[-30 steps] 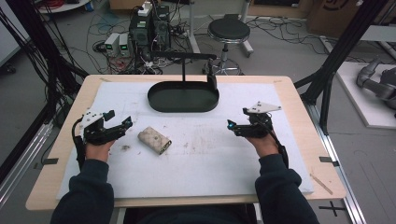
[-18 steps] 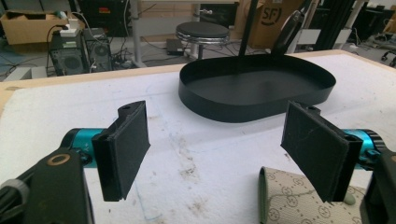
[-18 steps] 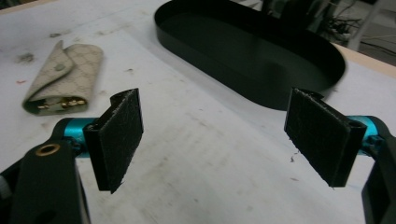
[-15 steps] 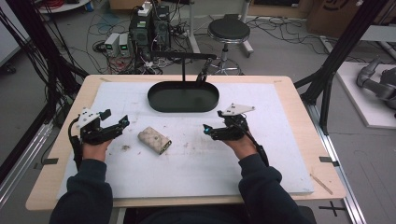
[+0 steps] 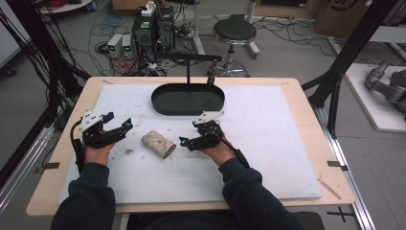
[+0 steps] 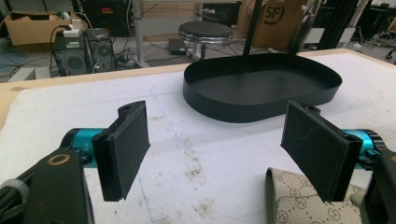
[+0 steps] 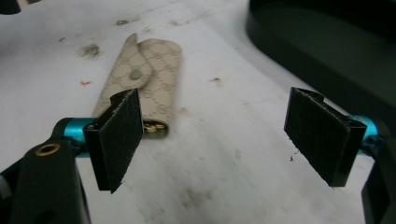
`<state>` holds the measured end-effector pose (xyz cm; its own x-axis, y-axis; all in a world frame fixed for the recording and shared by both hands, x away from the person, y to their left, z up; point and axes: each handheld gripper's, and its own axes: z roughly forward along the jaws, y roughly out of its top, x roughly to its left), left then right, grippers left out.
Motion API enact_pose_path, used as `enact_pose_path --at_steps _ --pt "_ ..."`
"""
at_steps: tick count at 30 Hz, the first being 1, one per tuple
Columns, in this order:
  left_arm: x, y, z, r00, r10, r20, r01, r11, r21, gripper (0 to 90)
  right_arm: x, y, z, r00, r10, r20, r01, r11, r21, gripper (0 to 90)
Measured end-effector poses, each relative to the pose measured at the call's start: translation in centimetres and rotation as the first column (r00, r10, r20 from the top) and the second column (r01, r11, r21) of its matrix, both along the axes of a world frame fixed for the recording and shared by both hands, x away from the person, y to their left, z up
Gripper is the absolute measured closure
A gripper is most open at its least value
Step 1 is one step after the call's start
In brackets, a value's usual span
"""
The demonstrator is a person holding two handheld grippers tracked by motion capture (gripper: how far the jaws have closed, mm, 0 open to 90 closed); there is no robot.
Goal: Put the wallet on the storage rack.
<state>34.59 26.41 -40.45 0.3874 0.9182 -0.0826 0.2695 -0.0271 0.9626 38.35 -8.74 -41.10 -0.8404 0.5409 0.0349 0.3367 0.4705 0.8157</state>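
High view first: I have the right claw (image 5: 187, 142) low over the white mat (image 5: 268, 143), its tips pointing at the beige pouch (image 5: 158, 144), which lies just beyond them with a small strip of mat between; the left claw (image 5: 125, 127) sits on the other side of the pouch, a little farther from it, tips also turned toward it; the pouch lies flat between my two claws, touching neither; the black tray (image 5: 187, 99) stands beyond both claws, nearer the right one, with a black stand (image 5: 187, 60) rising behind it

Right gripper view: the jaws are spread wide with nothing between them but stained mat; the pouch (image 7: 142, 77) lies ahead and off to the left-hand jaw's side, its flap with the snap facing up and its near end partly hidden behind that jaw; the tray's (image 7: 322, 51) dark wall runs past the other jaw

Left gripper view: these jaws are spread wide as well, holding nothing; a corner of the pouch (image 6: 299, 198) peeks in low beside the right-hand jaw, partly behind it; the tray (image 6: 261, 91) sits straight ahead on the mat (image 6: 70, 107), well apart from the tips; a round stool (image 6: 205, 31) stands on the floor past the table edge
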Motion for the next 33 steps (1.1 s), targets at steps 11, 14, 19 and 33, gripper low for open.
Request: enact_pose_path --at_steps 11,14,19,33 --pt "0.0 -0.1 0.0 1.0 -0.004 -0.003 0.004 1.0 -0.001 22.9 -0.2 5.4 -2.4 0.9914 0.102 -0.082 -0.105 0.994 -0.04 22.3" --pt "0.0 0.0 0.0 1.0 -0.003 -0.003 0.003 1.0 -0.002 22.9 0.0 6.4 -2.6 0.985 0.132 -0.111 -0.139 0.989 -0.054 30.0" --pt "0.0 -0.1 0.0 0.9999 -0.009 -0.006 0.009 1.0 0.002 23.0 0.4 6.2 -2.6 0.9787 0.15 -0.14 -0.16 0.985 -0.059 39.6" --pt "0.0 -0.1 0.0 1.0 -0.003 -0.002 0.003 1.0 0.003 23.0 0.5 5.1 -1.7 0.9895 0.104 -0.101 -0.115 0.987 -0.112 39.4"
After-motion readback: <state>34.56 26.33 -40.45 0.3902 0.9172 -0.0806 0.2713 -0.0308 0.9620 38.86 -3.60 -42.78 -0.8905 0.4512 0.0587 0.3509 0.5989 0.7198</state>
